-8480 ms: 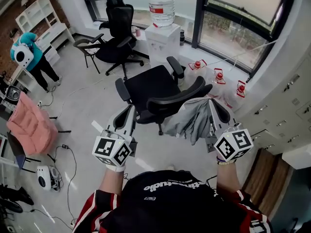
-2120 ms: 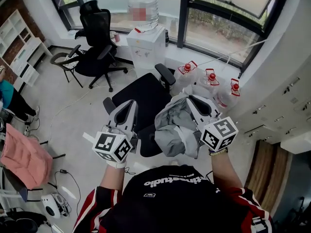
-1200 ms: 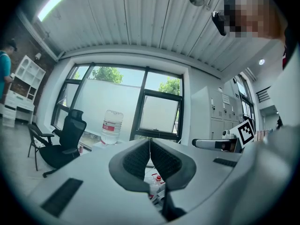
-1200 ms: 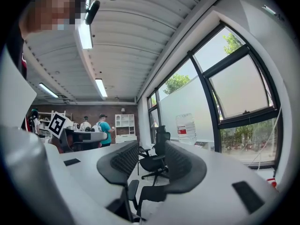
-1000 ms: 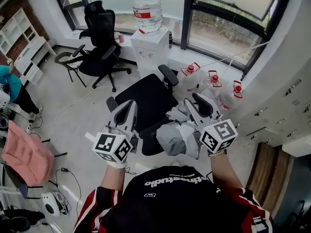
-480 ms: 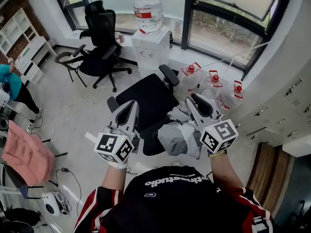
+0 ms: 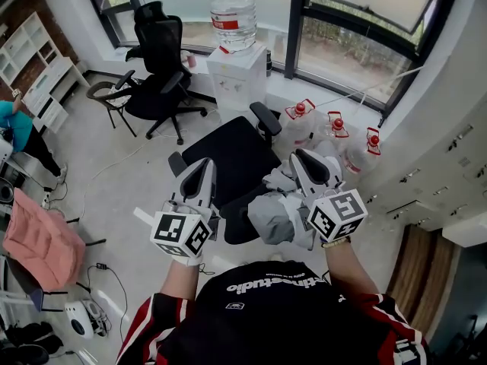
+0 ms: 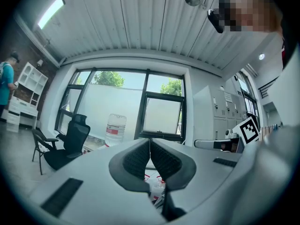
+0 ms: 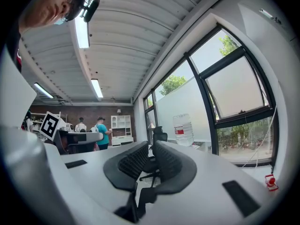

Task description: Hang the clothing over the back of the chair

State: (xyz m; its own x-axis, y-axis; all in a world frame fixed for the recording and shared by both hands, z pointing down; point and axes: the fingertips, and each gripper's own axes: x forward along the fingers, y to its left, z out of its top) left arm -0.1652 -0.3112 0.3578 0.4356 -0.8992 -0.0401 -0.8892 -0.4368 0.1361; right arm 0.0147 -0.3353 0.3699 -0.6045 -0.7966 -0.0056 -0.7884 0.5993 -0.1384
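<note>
A crumpled grey garment [image 7: 275, 213] lies draped over the back [image 7: 234, 220] of the black office chair [image 7: 227, 152] just in front of me. My right gripper [image 7: 303, 161] hovers over the garment's right side. In the right gripper view its jaws [image 9: 152, 149] are closing, with a narrow gap left and nothing between them. My left gripper [image 7: 204, 169] is held level to the left of the garment, above the chair's seat. In the left gripper view [image 8: 150, 146] its pads meet with nothing in them.
A water dispenser [image 7: 237, 59] with its bottle stands by the window beyond the chair. Water jugs with red caps [image 7: 335, 128] sit to its right. A second black chair [image 7: 156, 67] is at the back left, a pink-covered chair [image 7: 38, 238] at the left, with cables on the floor.
The garment, earlier held up by my right gripper, now rests on the chair back. Over the last second the right jaws have narrowed. Both hands stayed put.
</note>
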